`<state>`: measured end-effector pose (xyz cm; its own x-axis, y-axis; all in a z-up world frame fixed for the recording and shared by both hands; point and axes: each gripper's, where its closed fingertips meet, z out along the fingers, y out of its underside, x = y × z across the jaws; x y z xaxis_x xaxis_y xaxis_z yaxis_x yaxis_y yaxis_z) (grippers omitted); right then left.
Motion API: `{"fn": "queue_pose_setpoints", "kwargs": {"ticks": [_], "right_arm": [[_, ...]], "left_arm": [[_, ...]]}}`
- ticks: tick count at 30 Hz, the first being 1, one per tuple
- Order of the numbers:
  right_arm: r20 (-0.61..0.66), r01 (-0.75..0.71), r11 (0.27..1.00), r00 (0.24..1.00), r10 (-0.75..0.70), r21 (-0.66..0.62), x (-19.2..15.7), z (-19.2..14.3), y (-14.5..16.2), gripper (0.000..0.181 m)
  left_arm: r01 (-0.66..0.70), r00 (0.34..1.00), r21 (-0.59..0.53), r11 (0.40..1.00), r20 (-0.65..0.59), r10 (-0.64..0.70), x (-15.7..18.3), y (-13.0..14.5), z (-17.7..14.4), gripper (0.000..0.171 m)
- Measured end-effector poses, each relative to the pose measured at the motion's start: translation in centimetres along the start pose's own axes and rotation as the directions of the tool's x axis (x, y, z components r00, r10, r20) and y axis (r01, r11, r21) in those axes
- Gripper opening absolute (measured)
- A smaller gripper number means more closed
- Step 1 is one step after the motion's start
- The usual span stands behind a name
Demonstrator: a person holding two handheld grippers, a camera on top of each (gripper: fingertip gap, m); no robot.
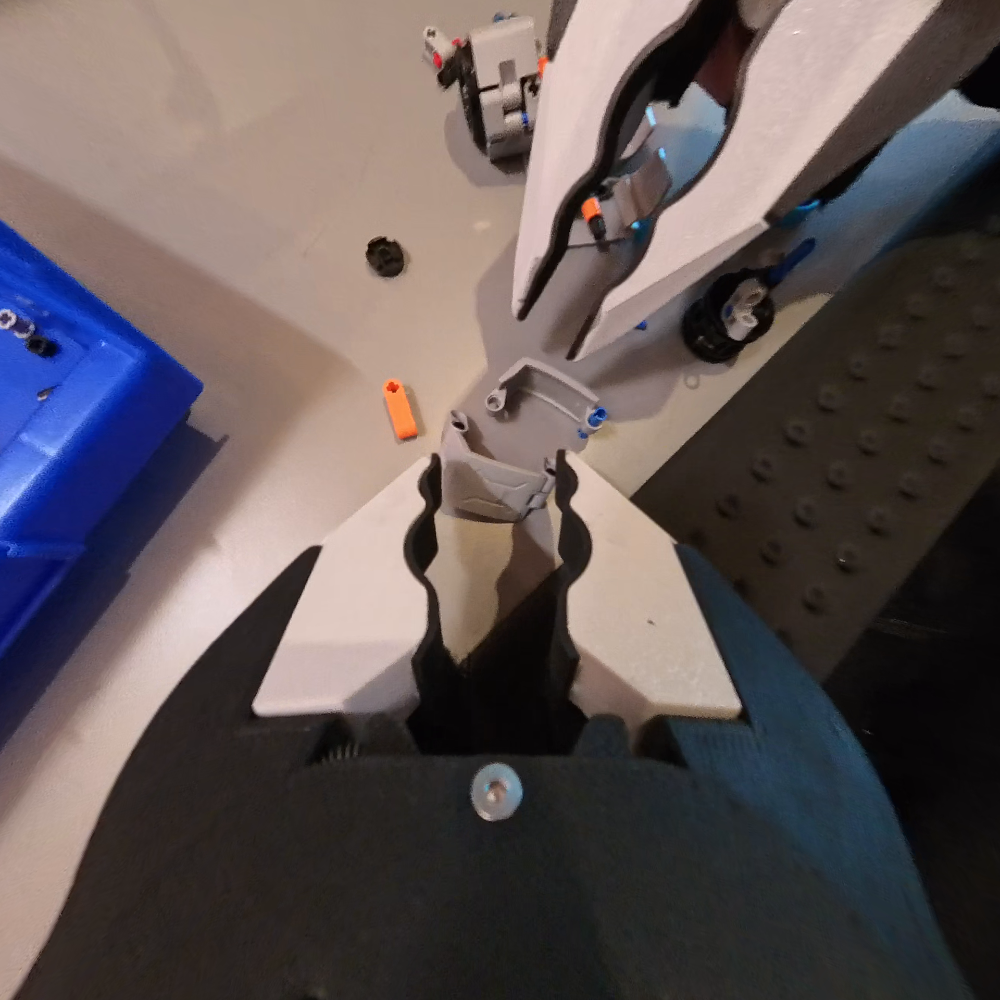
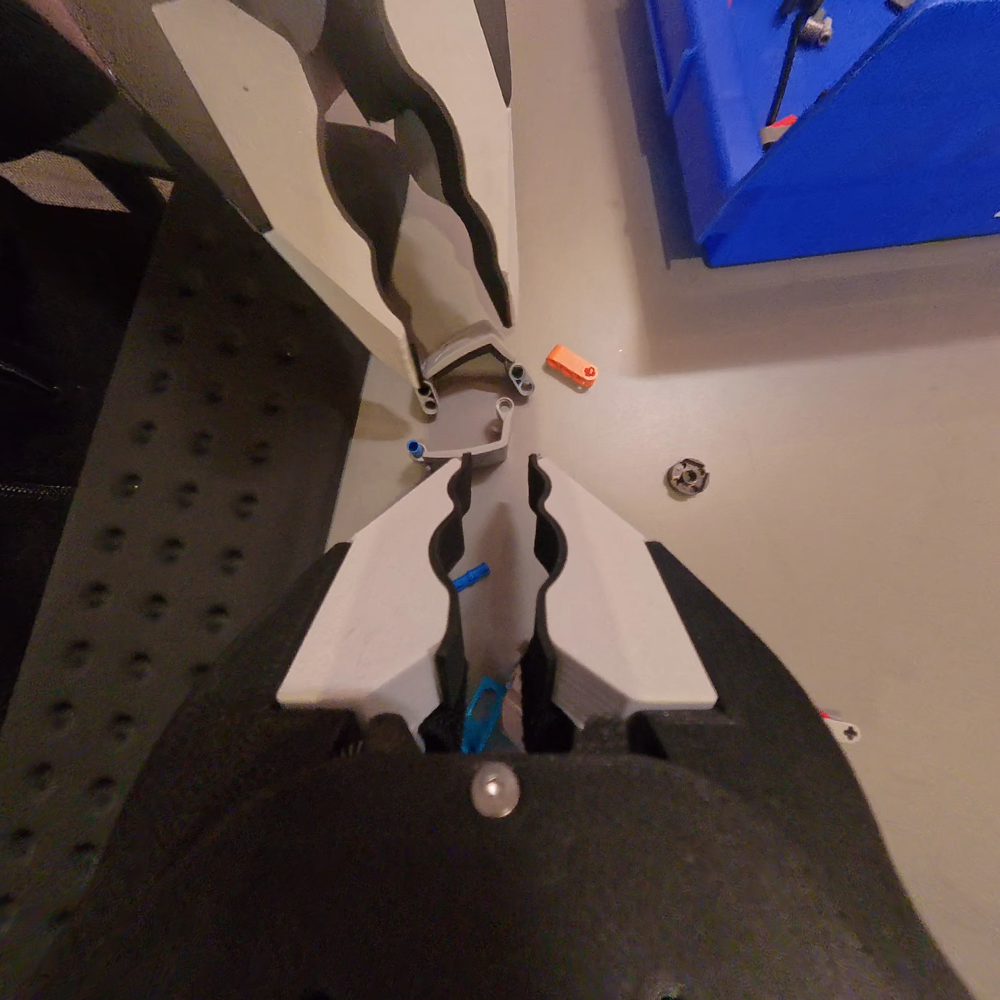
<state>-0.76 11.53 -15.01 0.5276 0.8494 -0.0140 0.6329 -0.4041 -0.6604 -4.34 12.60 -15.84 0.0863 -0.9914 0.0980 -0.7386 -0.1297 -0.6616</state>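
Observation:
My left gripper (image 1: 496,462) is shut on a grey curved panel (image 1: 489,484), pinching its two sides at the fingertips just above the beige table. A second grey curved panel (image 1: 544,408) with blue pins lies on the table, touching the first. My right gripper (image 2: 499,460) is open and empty, its tips right at this second panel's (image 2: 465,433) near edge. In the left wrist view the right gripper (image 1: 546,333) comes in from the top right. In the right wrist view the left gripper (image 2: 464,355) comes in from the top with its held panel (image 2: 460,346).
An orange short beam (image 1: 400,408) (image 2: 571,366) and a black round piece (image 1: 385,256) (image 2: 687,476) lie close by. A blue bin (image 1: 81,433) (image 2: 839,135) stands aside. A grey wheeled assembly (image 1: 498,92), a black wheel (image 1: 728,319), a loose blue pin (image 2: 471,576) and a black studded mat (image 1: 839,460) (image 2: 189,487) are nearby. Some 5 cm of space lies between my two pairs of fingers. The right tips stand about 7 cm off the black wheel (image 1: 728,319).

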Motion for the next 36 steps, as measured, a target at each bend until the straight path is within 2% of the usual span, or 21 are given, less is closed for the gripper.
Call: {"fn": "queue_pose_setpoints", "kwargs": {"ticks": [7, 12, 18, 36], "right_arm": [[0.007, 0.004, 1.0, 1.0, -0.004, 0.001, -0.6, 0.3, -0.2, 0.018], [0.01, 0.004, 1.0, 1.0, -0.004, -0.004, -0.8, 0.5, -0.1, 0.017], [0.016, 0.0, 1.0, 1.0, 0.0, -0.007, -0.9, 0.5, 0.0, 0.017], [0.078, -0.078, 0.992, 0.993, 0.086, -0.095, -1.8, 0.0, 1.4, 0.021]], "left_arm": [[0.028, 0.999, -0.042, 0.999, 0.021, -0.028, -0.1, 0.5, 0.7, 0.031], [0.054, 0.997, -0.024, 0.998, -0.058, -0.055, 0.3, 0.4, 0.9, 0.018], [0.064, 0.995, -0.023, 0.998, -0.081, -0.066, -0.3, 0.6, 0.6, 0.006], [0.017, 0.995, -0.043, 0.999, -0.1, -0.021, 0.7, 0.1, 1.2, 0.005]]}}
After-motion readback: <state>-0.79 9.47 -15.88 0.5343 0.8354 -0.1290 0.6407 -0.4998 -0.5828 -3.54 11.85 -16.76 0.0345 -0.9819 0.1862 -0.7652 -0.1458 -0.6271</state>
